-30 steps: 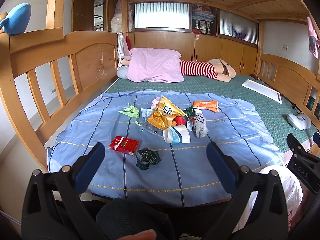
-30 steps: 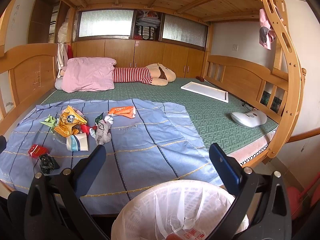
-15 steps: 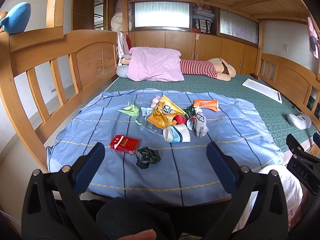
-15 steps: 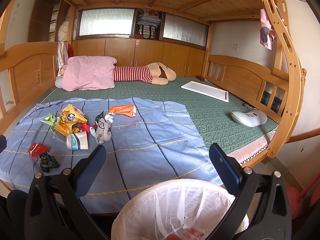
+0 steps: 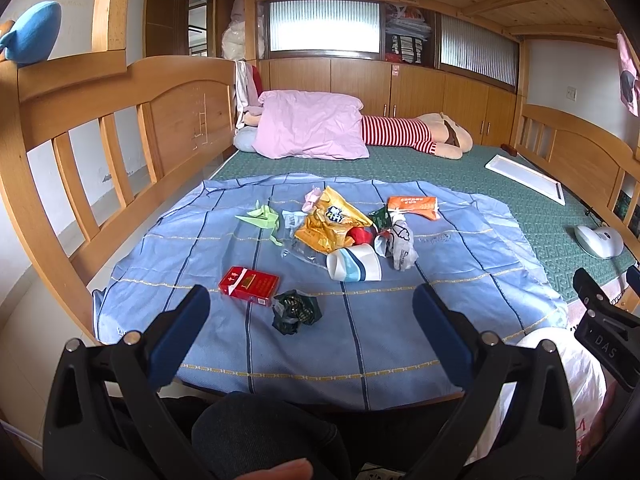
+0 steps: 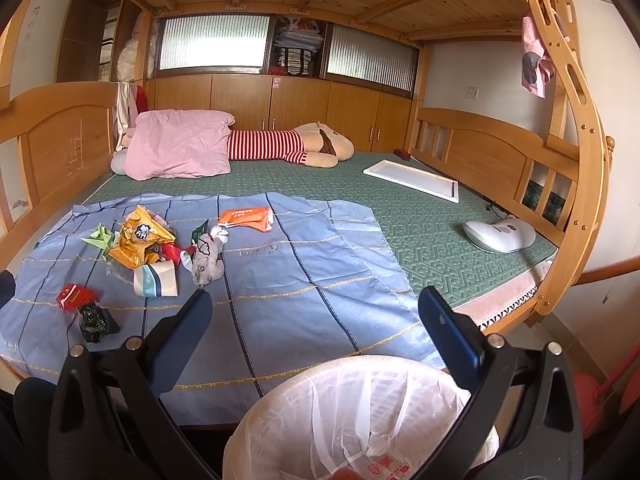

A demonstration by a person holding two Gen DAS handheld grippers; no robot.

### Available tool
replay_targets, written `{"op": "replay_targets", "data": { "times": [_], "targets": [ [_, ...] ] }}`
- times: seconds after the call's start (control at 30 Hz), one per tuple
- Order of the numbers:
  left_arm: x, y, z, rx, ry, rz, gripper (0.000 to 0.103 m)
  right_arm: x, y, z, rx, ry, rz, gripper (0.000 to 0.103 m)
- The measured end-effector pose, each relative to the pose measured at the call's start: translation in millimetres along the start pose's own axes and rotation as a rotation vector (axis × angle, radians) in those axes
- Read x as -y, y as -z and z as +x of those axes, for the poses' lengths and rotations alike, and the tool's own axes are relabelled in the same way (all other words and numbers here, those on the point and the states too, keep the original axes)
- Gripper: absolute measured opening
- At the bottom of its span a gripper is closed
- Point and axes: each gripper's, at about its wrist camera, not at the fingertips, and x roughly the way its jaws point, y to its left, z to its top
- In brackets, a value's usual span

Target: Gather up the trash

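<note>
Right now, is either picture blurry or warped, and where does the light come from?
Left wrist view: sharp at the red box, but fisheye bending bows the bed rail; daylight comes from the back windows. Right wrist view: same bending on the ladder, and the bin liner looks slightly washed out.

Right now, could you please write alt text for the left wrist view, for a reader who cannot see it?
The open left gripper points at trash scattered on a blue sheet on a wooden bed: a red packet, a dark crumpled wrapper, a paper cup and a yellow bag. A lined bin stands at the right.
</note>
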Motion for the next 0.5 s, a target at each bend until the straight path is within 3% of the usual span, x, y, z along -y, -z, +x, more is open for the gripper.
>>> {"op": "replay_targets", "data": {
  "times": [0.5],
  "targets": [
    [-1.8, -2.8, 4.2, -0.022, -0.004, -0.006, 0.100, -2.8, -0.1, 1.2, -0.002, -0.002, -0.003, 0.100]
  ]
}}
